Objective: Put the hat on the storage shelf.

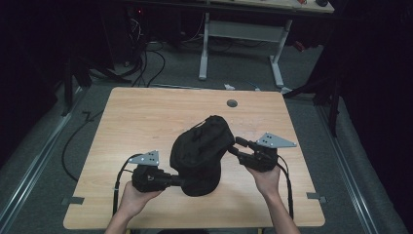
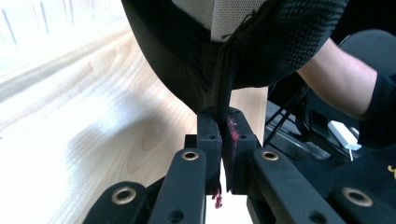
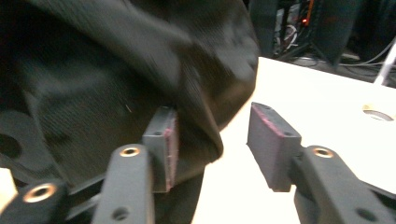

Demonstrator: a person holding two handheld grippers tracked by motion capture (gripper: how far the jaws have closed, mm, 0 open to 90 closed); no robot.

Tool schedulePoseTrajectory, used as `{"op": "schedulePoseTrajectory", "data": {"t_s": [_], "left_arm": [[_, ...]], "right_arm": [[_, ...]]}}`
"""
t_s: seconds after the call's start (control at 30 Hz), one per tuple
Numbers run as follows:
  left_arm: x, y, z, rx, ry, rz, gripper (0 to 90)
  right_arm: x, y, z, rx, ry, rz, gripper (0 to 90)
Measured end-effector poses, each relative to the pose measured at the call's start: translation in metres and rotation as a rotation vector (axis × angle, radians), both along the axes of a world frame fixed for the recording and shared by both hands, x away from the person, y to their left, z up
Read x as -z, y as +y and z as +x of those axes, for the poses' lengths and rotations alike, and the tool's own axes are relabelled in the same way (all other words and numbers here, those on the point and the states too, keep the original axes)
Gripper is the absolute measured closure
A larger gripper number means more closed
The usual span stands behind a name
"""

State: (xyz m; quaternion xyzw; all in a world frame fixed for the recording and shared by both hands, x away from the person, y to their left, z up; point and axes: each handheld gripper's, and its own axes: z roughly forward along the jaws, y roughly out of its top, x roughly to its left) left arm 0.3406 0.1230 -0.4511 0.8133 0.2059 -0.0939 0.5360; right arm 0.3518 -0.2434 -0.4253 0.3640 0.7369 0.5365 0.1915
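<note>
High view: a black fabric bag (image 1: 199,153) sits just below the centre of the frame on a light wooden table (image 1: 136,117), its upper part bulging toward the upper right. The left gripper (image 1: 179,181), at the lower left of the bag, has its jaws pushed into the bag's lower edge, seemingly to keep that end held fast. The right gripper (image 1: 236,145) reaches in from the right with its tips at the bag's right flank, which looks like the start of a second hold, perhaps to spread or lift the cloth. Left gripper view: the jaws are pressed together near the lower centre of the frame, pinching a dark seam or fold of the bag (image 2: 280,42), which hangs above them across the top; a patch of pale mesh lining (image 2: 219,14) shows at the top centre, suggesting the bag's inside is partly exposed. The person's forearm (image 2: 341,79) crosses the right side. Right gripper view: the jaws stand spread. The bag (image 3: 93,79) fills the upper left, somewhat blurred; one pad (image 3: 170,147) lies against or under a drooping fold, while the other pad (image 3: 271,140) stands clear over bare tabletop at the right, so nothing is gripped yet.
</note>
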Motion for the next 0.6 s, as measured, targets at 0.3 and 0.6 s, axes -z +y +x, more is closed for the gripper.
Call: {"op": "schedulePoseTrajectory", "data": {"t_s": [0.3,0.6], "left_arm": [[-0.003,0.007,0.002,-0.073,-0.018,-0.022,86.8],[-0.008,0.011,0.003,-0.144,-0.049,-0.024,86.8]], "right_arm": [[0.041,-0.021,-0.01,0.131,0.134,-0.127,42.3],[0.084,-0.037,-0.01,0.279,0.246,-0.254,42.3]]}}
